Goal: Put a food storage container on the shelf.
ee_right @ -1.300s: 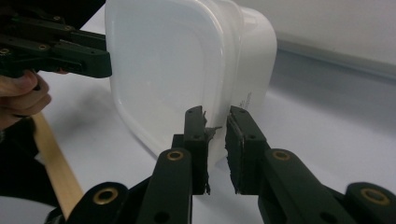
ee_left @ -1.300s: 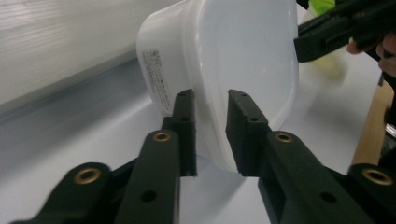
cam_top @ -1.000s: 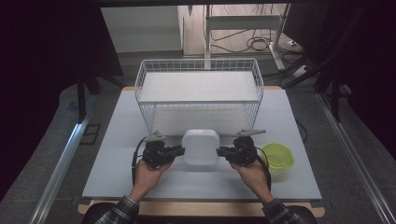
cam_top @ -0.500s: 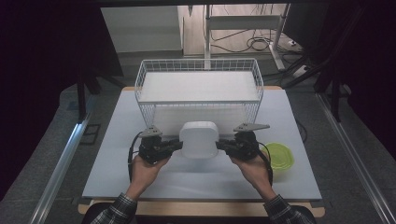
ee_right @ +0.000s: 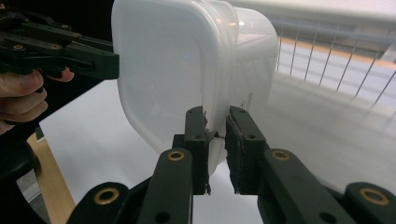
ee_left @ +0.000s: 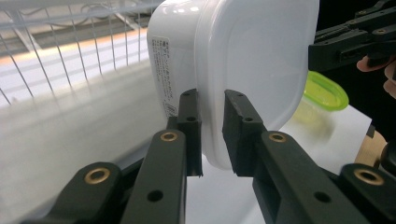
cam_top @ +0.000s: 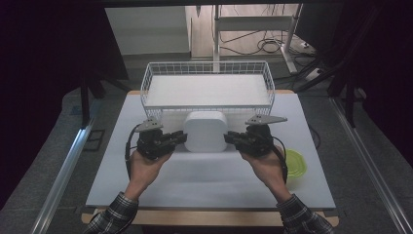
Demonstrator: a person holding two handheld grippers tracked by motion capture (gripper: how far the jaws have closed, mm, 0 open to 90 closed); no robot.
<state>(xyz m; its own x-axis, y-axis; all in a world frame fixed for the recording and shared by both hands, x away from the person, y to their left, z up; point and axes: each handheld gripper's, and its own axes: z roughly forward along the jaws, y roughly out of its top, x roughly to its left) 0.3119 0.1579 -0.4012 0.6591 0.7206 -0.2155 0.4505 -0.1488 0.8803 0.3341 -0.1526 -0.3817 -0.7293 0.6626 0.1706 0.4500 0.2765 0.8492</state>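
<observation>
While it is gripped at its rim from both sides, a white plastic container (cam_top: pixel 205 131) with rounded corners is held above the tabletop (cam_top: pixel 209 183), just in front of the wire basket (cam_top: pixel 207 87). A printed label is seen on its side. Each rim edge is clamped by the left tool (ee_left: pixel 212 135) and the right tool (ee_right: pixel 216 140).

Plaid-sleeved forearms, black tools (cam_top: pixel 181 139) (cam_top: pixel 229 139) with brass-ringed screws, grey three-cornered plates.
</observation>
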